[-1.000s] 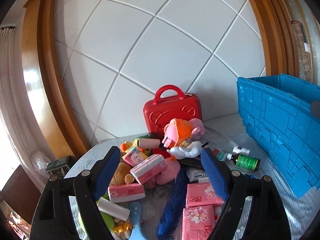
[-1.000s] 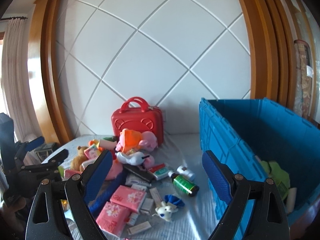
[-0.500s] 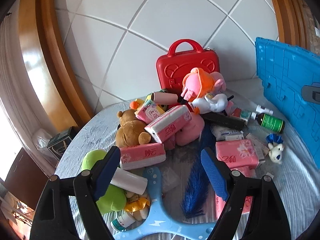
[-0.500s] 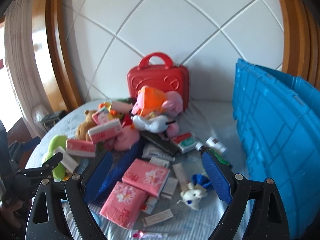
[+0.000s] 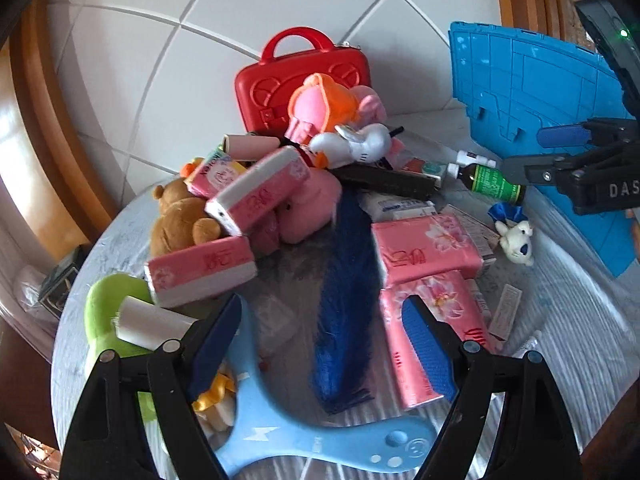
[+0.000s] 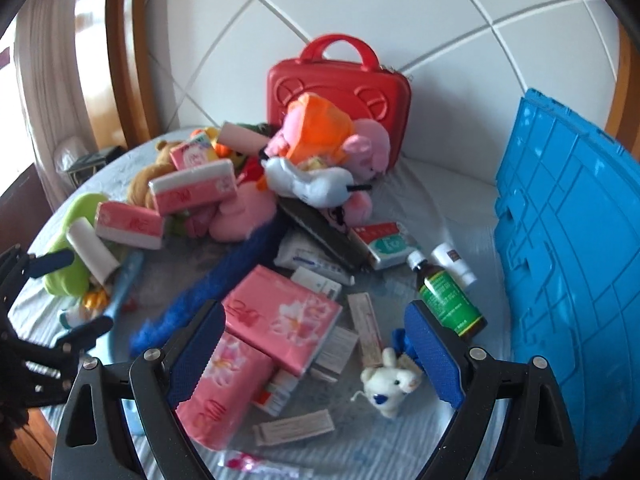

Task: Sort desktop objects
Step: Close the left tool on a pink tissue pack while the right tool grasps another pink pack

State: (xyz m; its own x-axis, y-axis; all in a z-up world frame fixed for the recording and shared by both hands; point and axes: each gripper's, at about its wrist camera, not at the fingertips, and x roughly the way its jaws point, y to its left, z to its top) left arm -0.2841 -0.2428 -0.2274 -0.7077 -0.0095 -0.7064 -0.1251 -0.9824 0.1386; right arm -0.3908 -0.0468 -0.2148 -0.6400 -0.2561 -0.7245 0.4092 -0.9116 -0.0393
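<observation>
A pile of objects lies on a round table [image 5: 568, 312]: pink tissue packs [image 5: 428, 244] [image 6: 280, 316], a blue feather duster [image 5: 344, 280] [image 6: 224, 280], plush toys [image 5: 324, 100], a brown bear [image 5: 180, 220], a green bottle [image 6: 448, 296] and a small white plush dog [image 6: 390, 384]. My left gripper [image 5: 324, 344] is open and empty above the duster and a light-blue plastic toy [image 5: 320, 436]. My right gripper [image 6: 312, 348] is open and empty above the tissue packs and small boxes.
A red suitcase [image 5: 296, 76] [image 6: 340, 92] stands at the back against the white padded wall. A blue crate [image 5: 536, 120] [image 6: 572, 248] stands on the right. A green plush [image 5: 108, 312] and a white roll [image 5: 152, 322] lie at the left.
Both grippers have moved forward and tilted down toward the pile, so the objects look larger and closer. The right gripper has come into the left wrist view at the right edge.
</observation>
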